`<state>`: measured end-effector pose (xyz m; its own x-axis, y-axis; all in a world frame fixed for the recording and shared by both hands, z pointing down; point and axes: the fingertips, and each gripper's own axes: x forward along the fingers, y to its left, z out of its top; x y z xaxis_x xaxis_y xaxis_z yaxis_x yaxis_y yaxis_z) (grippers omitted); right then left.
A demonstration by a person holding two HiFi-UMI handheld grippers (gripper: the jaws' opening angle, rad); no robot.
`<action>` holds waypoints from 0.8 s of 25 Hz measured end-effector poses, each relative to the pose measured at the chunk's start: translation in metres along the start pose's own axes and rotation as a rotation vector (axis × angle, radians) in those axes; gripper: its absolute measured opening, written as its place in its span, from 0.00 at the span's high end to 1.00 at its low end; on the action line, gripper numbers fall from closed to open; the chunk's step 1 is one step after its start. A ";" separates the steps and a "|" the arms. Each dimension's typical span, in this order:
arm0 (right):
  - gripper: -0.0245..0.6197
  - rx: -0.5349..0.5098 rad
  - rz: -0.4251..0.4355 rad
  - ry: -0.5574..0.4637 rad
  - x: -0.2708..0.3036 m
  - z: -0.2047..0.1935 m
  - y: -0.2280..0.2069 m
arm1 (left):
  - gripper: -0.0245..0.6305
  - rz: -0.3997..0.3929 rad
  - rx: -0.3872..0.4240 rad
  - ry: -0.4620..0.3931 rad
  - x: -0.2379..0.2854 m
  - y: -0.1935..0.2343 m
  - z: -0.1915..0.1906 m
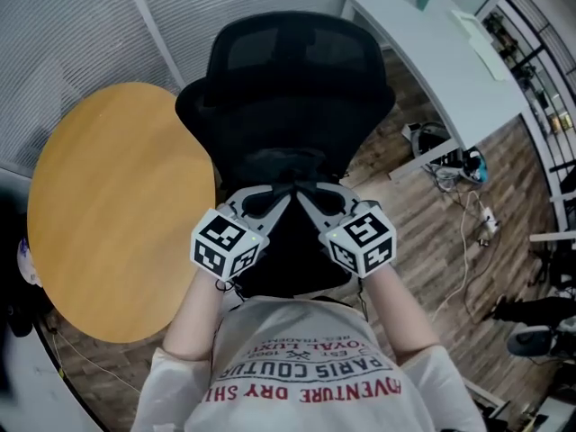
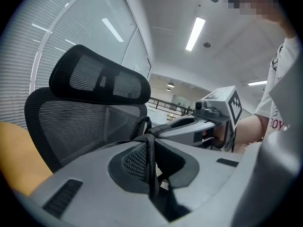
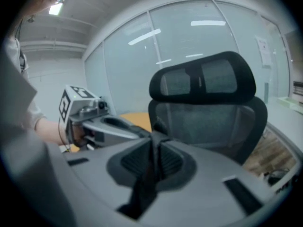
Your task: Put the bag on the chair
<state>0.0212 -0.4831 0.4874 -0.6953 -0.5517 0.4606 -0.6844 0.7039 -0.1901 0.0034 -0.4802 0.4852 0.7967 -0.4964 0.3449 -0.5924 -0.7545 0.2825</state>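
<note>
A black mesh office chair [image 1: 288, 57] stands right in front of me. A black bag [image 1: 292, 264] hangs over its seat, just below my two grippers, dark against the dark seat; I cannot tell whether it touches the seat. My left gripper [image 1: 284, 198] and right gripper [image 1: 302, 198] meet tip to tip above it. In the left gripper view the left gripper [image 2: 150, 143] is shut on a black strap [image 2: 150, 167] of the bag. The right gripper [image 3: 152, 148] is likewise shut on a strap [image 3: 144, 186]. The chair back [image 2: 80, 122] fills that view's left, and the chair back [image 3: 208, 112] rises ahead in the right gripper view.
A round wooden table [image 1: 117, 205] sits close to the chair's left side. At the upper right stands a white desk [image 1: 441, 52], with cables and a power strip [image 1: 472, 205] on the wooden floor below it. Glass walls with blinds [image 1: 81, 25] run behind the chair.
</note>
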 end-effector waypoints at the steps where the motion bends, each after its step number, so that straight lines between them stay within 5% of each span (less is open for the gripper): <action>1: 0.87 0.009 -0.003 0.010 0.005 -0.001 -0.005 | 0.88 0.002 -0.005 0.009 0.004 0.004 -0.002; 9: 0.87 0.075 0.012 0.096 0.027 -0.051 -0.020 | 0.88 0.009 -0.097 0.089 0.029 0.017 -0.053; 20: 0.87 0.104 -0.007 0.111 0.043 -0.063 -0.043 | 0.88 -0.029 -0.112 0.067 0.048 0.029 -0.069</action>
<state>0.0345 -0.5089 0.5704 -0.6658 -0.4996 0.5543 -0.7122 0.6469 -0.2725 0.0164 -0.4969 0.5716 0.8059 -0.4430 0.3928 -0.5823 -0.7132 0.3903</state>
